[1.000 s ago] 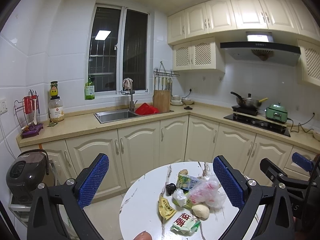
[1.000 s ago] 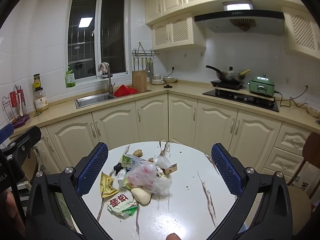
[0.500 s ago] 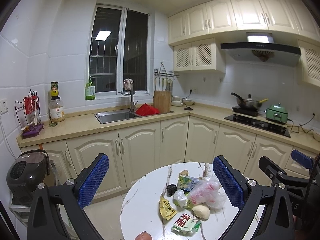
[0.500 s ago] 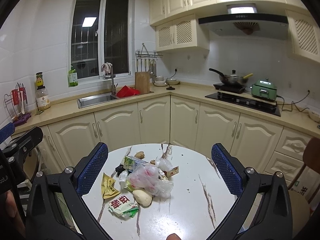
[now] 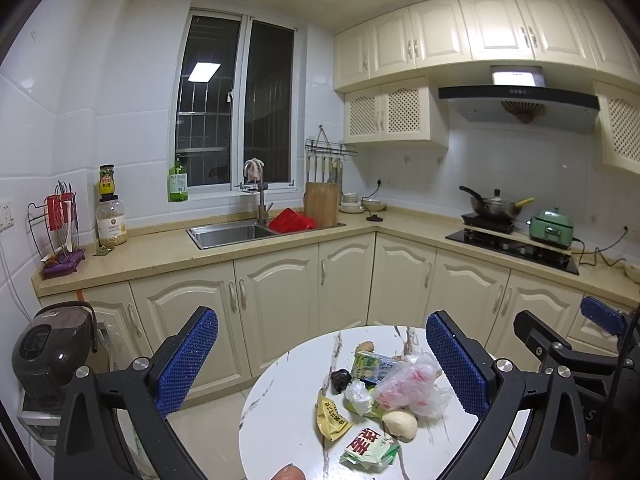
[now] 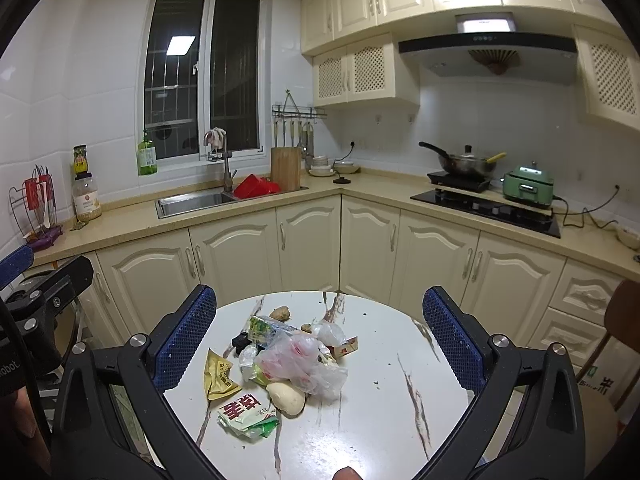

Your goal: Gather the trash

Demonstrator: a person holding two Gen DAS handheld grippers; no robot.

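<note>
- Over the last second little changed: we held our left gripper (image 5: 320,364) and right gripper (image 6: 320,336) above the round table (image 6: 400,412), fingers spread, empty.
- The trash pile (image 6: 280,364) lay untouched near the table's left edge, collection unstarted.

You face a white, brown-veined table (image 6: 360,420), a yellow wrapper (image 6: 218,376), a red-and-green packet (image 6: 246,414) and blue dimpled pads (image 6: 186,336)

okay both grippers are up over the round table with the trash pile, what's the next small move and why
Probably lower the right gripper toward the clear plastic bag atop the trash pile on the round table. Both grippers are open, holding nothing, and the bag lies between the right one's fingers in its view.
</note>
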